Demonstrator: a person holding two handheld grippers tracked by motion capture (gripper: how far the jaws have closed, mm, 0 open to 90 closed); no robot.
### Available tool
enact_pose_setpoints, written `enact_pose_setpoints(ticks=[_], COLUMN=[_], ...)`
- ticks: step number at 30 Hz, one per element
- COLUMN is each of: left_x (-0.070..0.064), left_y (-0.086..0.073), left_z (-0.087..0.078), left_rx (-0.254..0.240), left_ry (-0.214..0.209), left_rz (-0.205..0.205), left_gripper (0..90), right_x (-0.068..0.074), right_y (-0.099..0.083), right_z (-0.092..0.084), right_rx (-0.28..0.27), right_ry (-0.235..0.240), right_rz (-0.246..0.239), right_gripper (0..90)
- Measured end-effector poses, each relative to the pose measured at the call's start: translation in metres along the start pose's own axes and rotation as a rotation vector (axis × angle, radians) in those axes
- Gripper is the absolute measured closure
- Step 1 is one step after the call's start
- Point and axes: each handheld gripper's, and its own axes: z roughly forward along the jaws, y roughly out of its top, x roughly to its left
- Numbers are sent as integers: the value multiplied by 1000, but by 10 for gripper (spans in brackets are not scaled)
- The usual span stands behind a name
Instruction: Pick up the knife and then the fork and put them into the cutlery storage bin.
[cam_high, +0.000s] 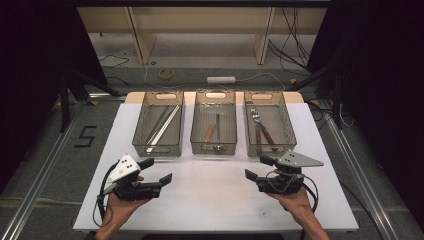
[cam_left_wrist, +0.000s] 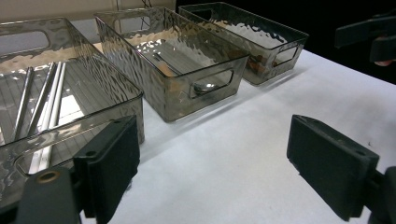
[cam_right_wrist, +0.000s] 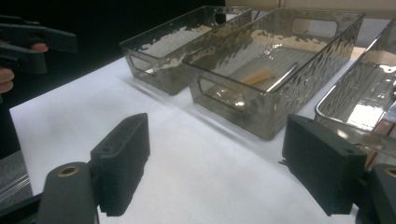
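Observation:
Three clear smoky plastic bins stand in a row on the white table (cam_high: 215, 200). The left bin (cam_high: 159, 123) holds long metal tongs (cam_high: 162, 129). A wooden-handled utensil (cam_high: 210, 132) lies in the middle bin (cam_high: 214, 122). The right bin (cam_high: 268, 123) holds red-handled tools (cam_high: 265, 135). My left gripper (cam_high: 157, 171) is open above the table in front of the left bin, held by a hand. My right gripper (cam_high: 259, 167) is open in front of the right bin. Both hold nothing. In the left gripper view, the left gripper (cam_left_wrist: 212, 163) faces the bins; the right gripper (cam_right_wrist: 219, 165) does likewise.
Bare white table surface lies between the two grippers and along the front edge. Behind the table are a wooden bench frame (cam_high: 200, 30), cables, a roll of tape (cam_high: 166, 73) and a white tube (cam_high: 221, 79) on the floor. Black tripod legs (cam_high: 65, 100) stand at both sides.

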Motion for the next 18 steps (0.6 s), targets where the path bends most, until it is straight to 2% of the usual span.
enact_pose_setpoints(ticks=[8,10,18], left_x=[0,0,0], left_y=[0,0,0], left_z=[0,0,0], left_rx=[0,0,0], left_ry=[0,-2,-4], left_rz=[-4,-4,-4], left_gripper=[166,166,166], right_x=[8,10,4], right_y=[-15,-18,-24], right_z=[-8,-10,-23], right_rx=[-26,-22,-29], right_ry=[-11,-24,-52], right_rz=[9,-2,20], right_gripper=[237,233,226])
